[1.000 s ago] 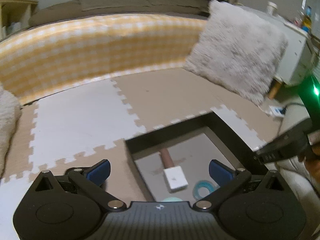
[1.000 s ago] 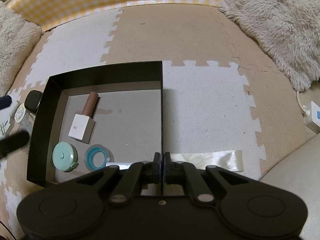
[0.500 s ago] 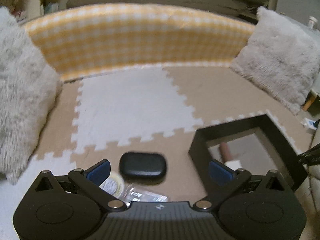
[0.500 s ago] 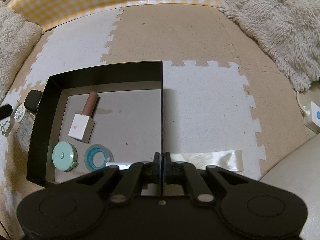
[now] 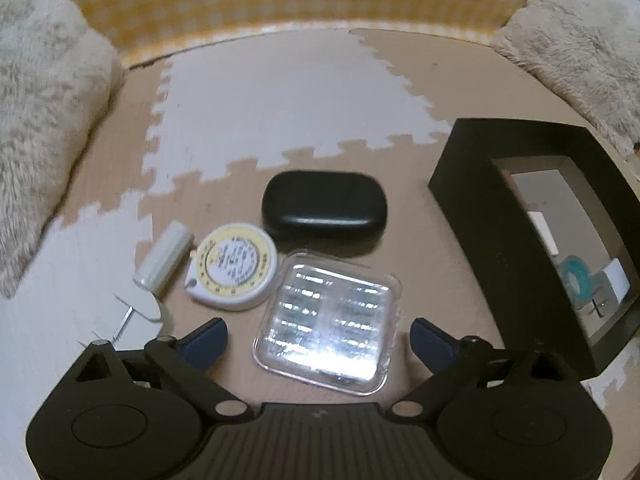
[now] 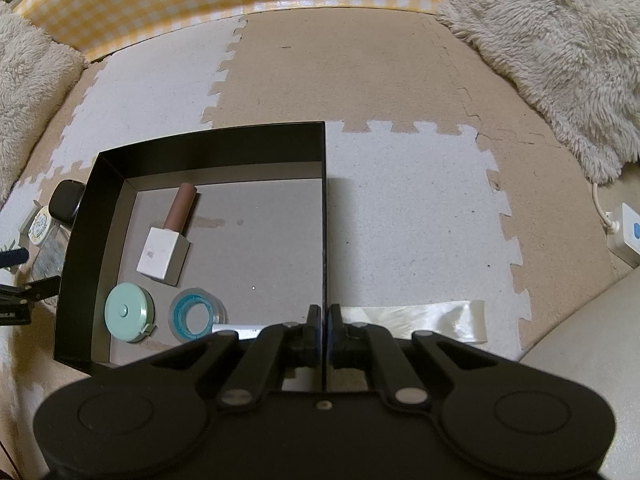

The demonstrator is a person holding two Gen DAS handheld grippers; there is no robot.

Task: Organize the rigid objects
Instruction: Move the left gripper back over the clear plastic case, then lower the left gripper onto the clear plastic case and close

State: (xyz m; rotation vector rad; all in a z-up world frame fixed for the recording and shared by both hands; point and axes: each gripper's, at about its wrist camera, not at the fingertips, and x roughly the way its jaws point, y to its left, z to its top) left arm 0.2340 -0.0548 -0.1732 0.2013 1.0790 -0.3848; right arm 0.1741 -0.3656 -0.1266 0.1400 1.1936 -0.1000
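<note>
Left gripper spread wide above a glossy clear plastic case on the foam mat. Right gripper pinches the thin wall of the black box.

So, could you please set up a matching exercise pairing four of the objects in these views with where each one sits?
Things:
1. mint tape measure
2. black case
3. clear plastic pack
4. right gripper

Places:
A. on the mat between the open left gripper fingers
B. inside the black box
C. clamped on the box's wall
D. on the mat beyond the clear pack

Pairs: 1-B, 2-D, 3-A, 4-C
</note>
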